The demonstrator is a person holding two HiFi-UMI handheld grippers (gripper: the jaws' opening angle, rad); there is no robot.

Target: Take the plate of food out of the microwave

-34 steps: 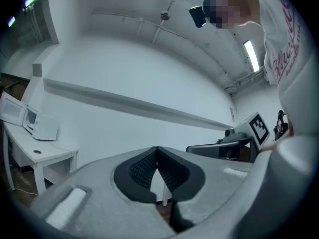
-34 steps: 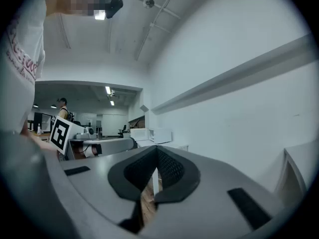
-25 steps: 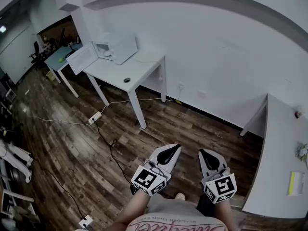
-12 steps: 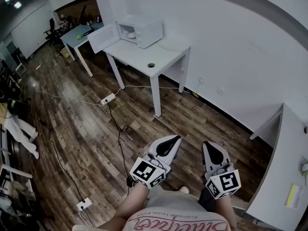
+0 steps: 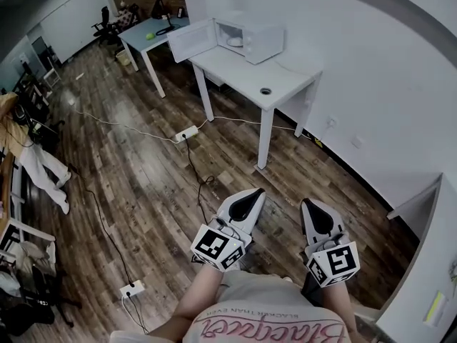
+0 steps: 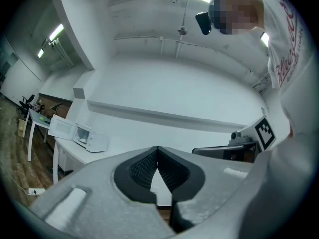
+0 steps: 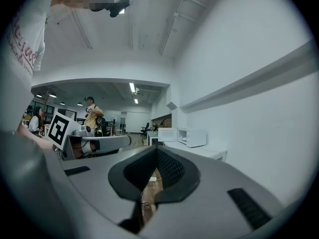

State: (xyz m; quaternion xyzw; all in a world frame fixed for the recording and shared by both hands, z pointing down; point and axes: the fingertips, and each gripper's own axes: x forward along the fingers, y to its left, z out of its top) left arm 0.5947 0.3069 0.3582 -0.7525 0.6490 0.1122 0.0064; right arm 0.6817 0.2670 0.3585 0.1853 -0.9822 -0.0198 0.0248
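Shut (and empty): left gripper [image 5: 255, 194], right gripper [image 5: 308, 204]

left tongs [image 5: 255, 194] just beside right tongs [image 5: 308, 205], above floor [image 5: 136, 191] | desk [image 5: 246, 77] well ahead of both tongs | microwave [image 5: 258, 40] on desk's far end | power strip [image 5: 187, 132] on floor between tongs and desk, leftward

Your head camera looks steeply down over the floor [image 5: 143, 177], the microwave [image 5: 250, 40] far off on its tabletop [image 5: 293, 81]. Cameras on your left hand-held gripper [image 5: 255, 191] and right hand-held gripper [image 5: 307, 203] face forward, both catching that distant microwave.
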